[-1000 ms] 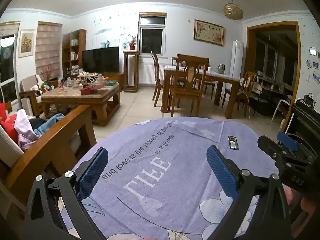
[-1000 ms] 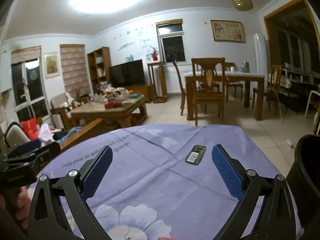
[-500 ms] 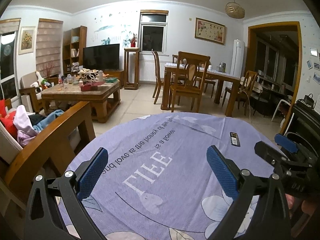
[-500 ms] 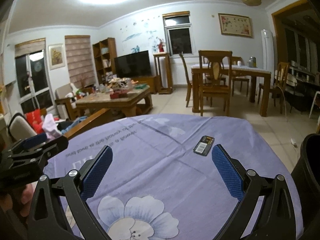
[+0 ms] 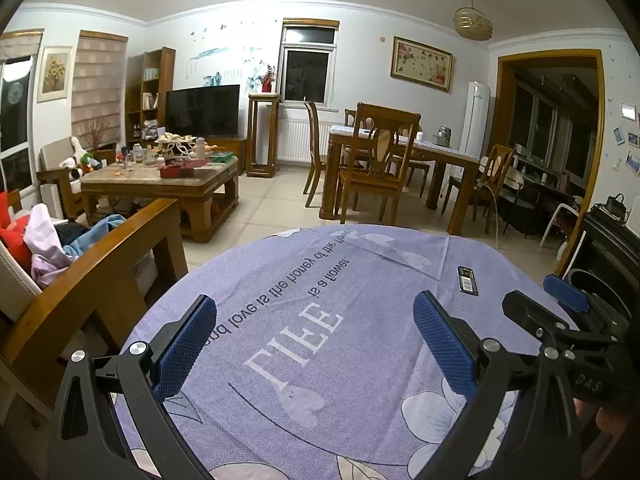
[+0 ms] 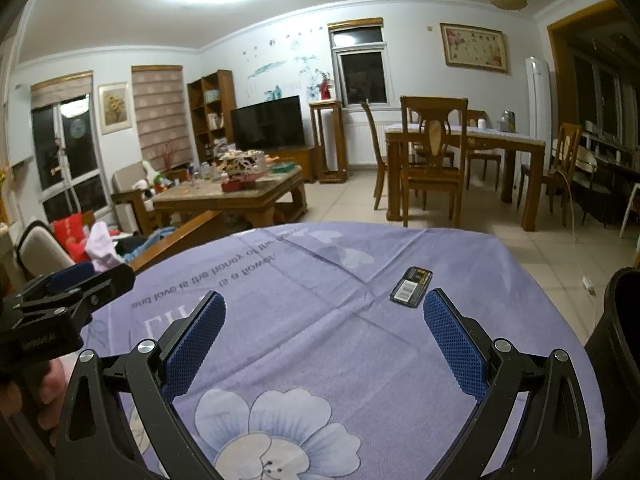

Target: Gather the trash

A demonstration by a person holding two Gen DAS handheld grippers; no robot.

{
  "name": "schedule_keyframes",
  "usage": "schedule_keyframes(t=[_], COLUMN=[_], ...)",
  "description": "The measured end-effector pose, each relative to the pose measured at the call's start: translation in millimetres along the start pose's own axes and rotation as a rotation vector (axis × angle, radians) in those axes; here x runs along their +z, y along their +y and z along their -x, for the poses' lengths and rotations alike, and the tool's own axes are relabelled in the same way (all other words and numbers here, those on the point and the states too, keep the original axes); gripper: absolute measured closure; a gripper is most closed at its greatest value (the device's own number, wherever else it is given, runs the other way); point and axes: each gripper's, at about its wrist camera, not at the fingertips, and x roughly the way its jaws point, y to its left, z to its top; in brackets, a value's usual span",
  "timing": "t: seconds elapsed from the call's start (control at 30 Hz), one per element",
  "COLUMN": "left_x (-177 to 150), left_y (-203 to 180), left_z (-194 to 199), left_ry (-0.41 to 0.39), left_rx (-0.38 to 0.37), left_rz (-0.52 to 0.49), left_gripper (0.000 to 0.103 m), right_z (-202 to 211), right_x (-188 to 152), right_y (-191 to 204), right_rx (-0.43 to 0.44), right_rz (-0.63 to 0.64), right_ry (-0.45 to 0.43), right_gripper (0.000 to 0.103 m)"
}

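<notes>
A small dark flat packet with a barcode (image 6: pixel 411 291) lies on the purple flowered tablecloth (image 6: pixel 328 340) of a round table; in the left wrist view the packet (image 5: pixel 467 279) sits far right. My right gripper (image 6: pixel 323 340) is open with nothing between its blue pads, the packet just beyond its right finger. My left gripper (image 5: pixel 316 342) is open over the printed lettering, well left of the packet. A black bin (image 6: pixel 618 344) stands at the table's right edge.
A wooden armrest (image 5: pixel 100 276) with piled clothes borders the table on the left. Beyond are a cluttered coffee table (image 5: pixel 164 180), a dining table with chairs (image 5: pixel 392 160), and tiled floor. Each gripper appears at the edge of the other's view, held by a hand.
Both grippers have risen and tilted slightly, so the table sits lower in view. The packet now lies nearer the right gripper's right finger. Both stayed open.
</notes>
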Motion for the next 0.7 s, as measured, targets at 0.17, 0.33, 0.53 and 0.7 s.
schedule_keyframes(t=[0.17,0.33,0.53,0.7], left_x=[0.1,1.1,3.2,4.5], left_y=[-0.1,0.2,0.4,0.6], left_z=[0.3,2.5,3.4,5.9], left_ry=[-0.003,-0.014,-0.014,-0.013], left_rx=[-0.003,-0.004,-0.008,-0.011], left_rz=[0.003,-0.004,-0.007,-0.007], left_gripper=[0.005,0.005,0.005,0.005], right_z=[0.4,0.7,1.2,0.7], right_x=[0.5,0.2,1.9,1.0], right_y=[0.4,0.6,0.0,0.4], right_rx=[0.000,0.001,0.000,0.000], right_rz=[0.000,-0.001,0.000,0.001], right_ry=[0.000,-0.001,0.000,0.001], right_gripper=[0.005,0.005,0.005,0.005])
